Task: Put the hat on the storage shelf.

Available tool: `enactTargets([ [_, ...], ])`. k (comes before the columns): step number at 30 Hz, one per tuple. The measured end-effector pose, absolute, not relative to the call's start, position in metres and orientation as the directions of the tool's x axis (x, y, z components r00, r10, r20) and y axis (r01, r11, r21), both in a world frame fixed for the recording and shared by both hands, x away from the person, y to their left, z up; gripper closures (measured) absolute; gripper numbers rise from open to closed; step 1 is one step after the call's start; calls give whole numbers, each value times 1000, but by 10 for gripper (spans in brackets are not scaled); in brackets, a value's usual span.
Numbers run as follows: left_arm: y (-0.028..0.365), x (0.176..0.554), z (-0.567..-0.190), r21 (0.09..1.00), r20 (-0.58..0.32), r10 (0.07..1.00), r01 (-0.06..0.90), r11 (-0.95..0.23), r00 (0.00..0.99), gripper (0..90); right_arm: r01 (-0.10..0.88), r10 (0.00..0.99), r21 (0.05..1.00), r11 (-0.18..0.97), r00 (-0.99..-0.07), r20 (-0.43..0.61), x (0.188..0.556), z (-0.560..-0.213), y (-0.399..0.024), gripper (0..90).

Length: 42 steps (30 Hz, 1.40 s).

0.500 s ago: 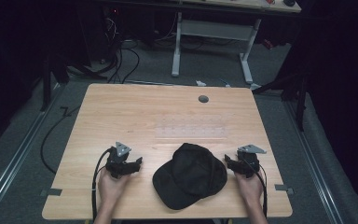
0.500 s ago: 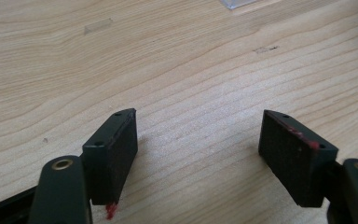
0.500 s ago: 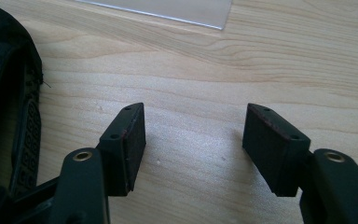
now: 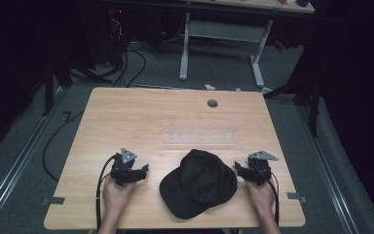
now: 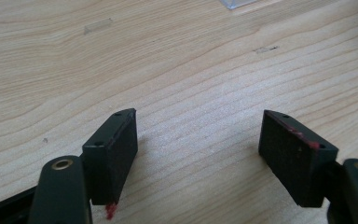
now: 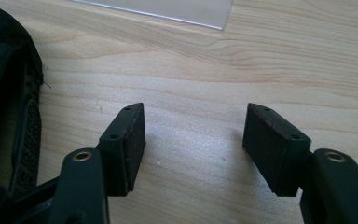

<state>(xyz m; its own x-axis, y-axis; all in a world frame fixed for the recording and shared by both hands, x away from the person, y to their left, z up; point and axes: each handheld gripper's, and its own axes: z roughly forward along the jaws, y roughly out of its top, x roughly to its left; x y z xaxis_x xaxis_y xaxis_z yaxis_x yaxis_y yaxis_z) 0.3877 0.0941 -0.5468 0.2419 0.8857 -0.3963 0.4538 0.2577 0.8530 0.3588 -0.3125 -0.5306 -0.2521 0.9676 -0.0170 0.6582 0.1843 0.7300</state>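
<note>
the black cap (image 4: 198,183) is lying on the near half of the wooden table (image 4: 126,117), midway between the 2 grippers and touching neither; its brim is pointing toward the near edge. in the right gripper view the cap's edge and its adjuster strap (image 6: 28,135) are showing at the far left, just beside the left jaw but apart from it. the right gripper (image 4: 239,169) is resting just right of the cap, its jaws standing wide apart with bare wood between them, gripping nothing. the left gripper (image 4: 143,169) is sitting near the cap's left side with a clear gap, jaws likewise spread and released over bare table. each gripper is being held by a hand (image 4: 117,195) coming in from the near edge. a clear plastic sheet (image 4: 199,137) is lying flat beyond the cap, near the table's middle, and a round grey grommet (image 4: 212,103) is sitting near the far edge.
</note>
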Motion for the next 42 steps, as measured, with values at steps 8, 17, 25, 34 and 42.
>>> enactTargets([
  [8, 95, 389, -547, 849, -402, 888, 453, 271, 223, 255, 658, 967, 730, 185, -254, -16, 359, -531, -313, 393],
  [17, 95, 389, -547, 850, -400, 889, 451, 271, 220, 263, 656, 965, 729, 196, -263, -22, 359, -531, -313, 383],
  [25, 95, 389, -547, 851, -398, 890, 452, 268, 222, 259, 658, 964, 731, 181, -267, 2, 359, -530, -317, 400],
  [34, 95, 389, -547, 851, -398, 890, 452, 268, 222, 259, 621, 959, 771, 140, -278, 50, 350, -519, -325, 416],
  [42, 95, 389, -547, 851, -398, 890, 452, 268, 222, 259, 617, 948, 780, 106, -299, 107, 341, -511, -326, 403],
])
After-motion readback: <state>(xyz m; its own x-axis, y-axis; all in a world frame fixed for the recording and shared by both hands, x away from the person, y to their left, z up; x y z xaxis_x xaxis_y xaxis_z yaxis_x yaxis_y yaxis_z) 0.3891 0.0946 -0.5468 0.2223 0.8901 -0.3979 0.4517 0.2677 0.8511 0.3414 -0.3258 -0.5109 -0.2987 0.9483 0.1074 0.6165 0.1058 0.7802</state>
